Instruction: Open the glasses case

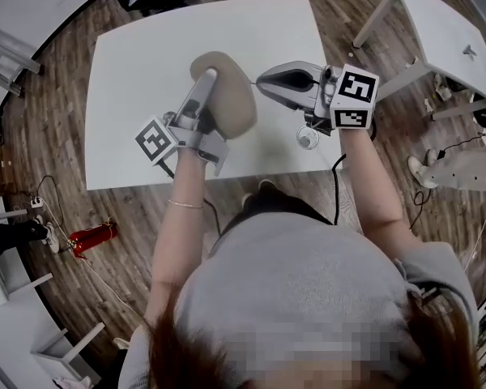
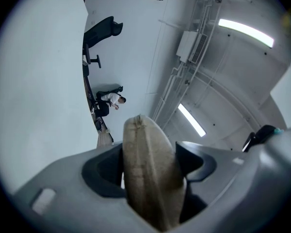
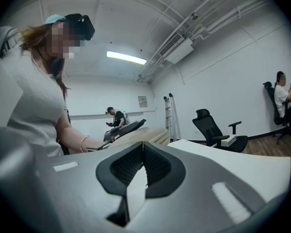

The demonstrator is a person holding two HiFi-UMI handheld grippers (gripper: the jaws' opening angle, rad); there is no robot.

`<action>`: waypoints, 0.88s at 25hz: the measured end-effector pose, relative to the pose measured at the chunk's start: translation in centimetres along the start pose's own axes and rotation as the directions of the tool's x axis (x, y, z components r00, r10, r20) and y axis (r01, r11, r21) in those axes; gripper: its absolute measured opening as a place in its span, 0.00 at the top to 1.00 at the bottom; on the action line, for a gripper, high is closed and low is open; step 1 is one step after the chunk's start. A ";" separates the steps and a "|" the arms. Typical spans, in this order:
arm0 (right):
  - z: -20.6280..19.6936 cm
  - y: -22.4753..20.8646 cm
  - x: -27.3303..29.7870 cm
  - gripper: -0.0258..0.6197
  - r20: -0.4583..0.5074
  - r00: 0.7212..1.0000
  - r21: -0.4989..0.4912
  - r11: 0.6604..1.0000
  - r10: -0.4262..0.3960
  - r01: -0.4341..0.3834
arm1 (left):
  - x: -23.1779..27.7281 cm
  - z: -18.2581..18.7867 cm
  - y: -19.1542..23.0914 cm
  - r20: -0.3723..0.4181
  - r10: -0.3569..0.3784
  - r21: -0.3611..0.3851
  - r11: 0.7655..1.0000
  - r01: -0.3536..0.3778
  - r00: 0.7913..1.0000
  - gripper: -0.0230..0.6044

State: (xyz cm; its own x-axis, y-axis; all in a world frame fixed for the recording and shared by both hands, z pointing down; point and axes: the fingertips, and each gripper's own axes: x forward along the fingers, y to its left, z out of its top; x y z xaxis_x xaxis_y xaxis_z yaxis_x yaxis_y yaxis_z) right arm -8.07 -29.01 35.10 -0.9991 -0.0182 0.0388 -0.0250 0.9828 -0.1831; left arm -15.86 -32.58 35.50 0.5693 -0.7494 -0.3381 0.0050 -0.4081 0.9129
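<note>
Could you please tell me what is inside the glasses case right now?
Nothing inside shows. The glasses case looks closed, gripped between the jaws of the left gripper, so its beige shell covers any contents.

Office; white tables [image 1: 146,96], swivel chair [image 3: 217,128]

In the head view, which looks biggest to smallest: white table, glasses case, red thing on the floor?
1. white table
2. glasses case
3. red thing
The case sits nearer the camera, so the last two are unsure.
</note>
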 end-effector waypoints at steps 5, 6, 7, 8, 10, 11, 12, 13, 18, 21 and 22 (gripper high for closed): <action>-0.4 0.5 -0.5 0.95 0.082 0.995 0.026 0.998 -0.061 0.059 | 0.9 0.8 0.2 -0.006 0.026 -0.005 1.000 -0.026 1.000 0.45; -0.6 0.7 -0.6 0.95 0.086 0.994 0.036 0.998 -0.061 0.058 | 1.0 0.9 0.3 -0.010 0.035 -0.002 0.999 -0.035 0.999 0.45; -0.8 0.9 -0.7 0.95 0.089 0.994 0.041 0.998 -0.059 0.055 | 1.0 1.1 0.3 -0.009 0.041 -0.001 0.999 -0.041 0.999 0.45; -0.9 1.2 -0.7 0.95 0.091 0.994 0.041 0.998 -0.058 0.054 | 1.0 1.3 0.3 -0.006 0.046 -0.001 0.999 -0.046 0.999 0.45; -0.8 1.5 -0.6 0.95 0.094 0.994 0.023 0.998 -0.064 0.062 | 1.1 1.8 0.3 0.003 0.048 -0.001 0.999 -0.048 0.999 0.45; -0.8 1.7 -0.5 0.95 0.097 0.993 0.011 0.998 -0.068 0.068 | 1.2 2.0 0.3 0.008 0.042 -0.006 0.999 -0.042 0.999 0.45; -0.7 1.9 -0.5 0.95 0.100 0.992 0.001 0.997 -0.072 0.072 | 1.3 2.1 0.2 0.012 0.034 -0.013 0.999 -0.034 0.999 0.45; -0.7 2.2 -0.5 0.95 0.100 0.992 -0.007 0.997 -0.074 0.075 | 1.3 2.2 0.3 0.016 0.028 -0.022 0.999 -0.028 0.999 0.45; -1.1 3.3 0.0 0.95 0.095 0.994 -0.010 0.998 -0.061 0.063 | 1.4 2.9 0.3 0.030 0.034 -0.039 0.999 -0.033 0.999 0.45; -1.3 3.7 0.1 0.95 0.099 0.993 -0.003 0.998 -0.058 0.059 | 1.6 3.1 0.2 0.023 0.049 -0.025 0.999 -0.048 0.999 0.45; -1.3 3.9 0.2 0.95 0.099 0.994 -0.003 0.998 -0.054 0.055 | 1.7 3.2 0.2 0.026 0.053 -0.027 0.998 -0.053 0.998 0.45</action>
State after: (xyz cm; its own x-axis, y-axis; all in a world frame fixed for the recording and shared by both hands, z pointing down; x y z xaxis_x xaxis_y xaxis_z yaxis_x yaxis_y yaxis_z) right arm -8.32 -24.95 35.72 -0.9948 -0.0895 -0.0484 -0.0796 0.9809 -0.1775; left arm -17.49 -35.57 34.39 0.5473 -0.7833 -0.2946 -0.0029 -0.3538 0.9353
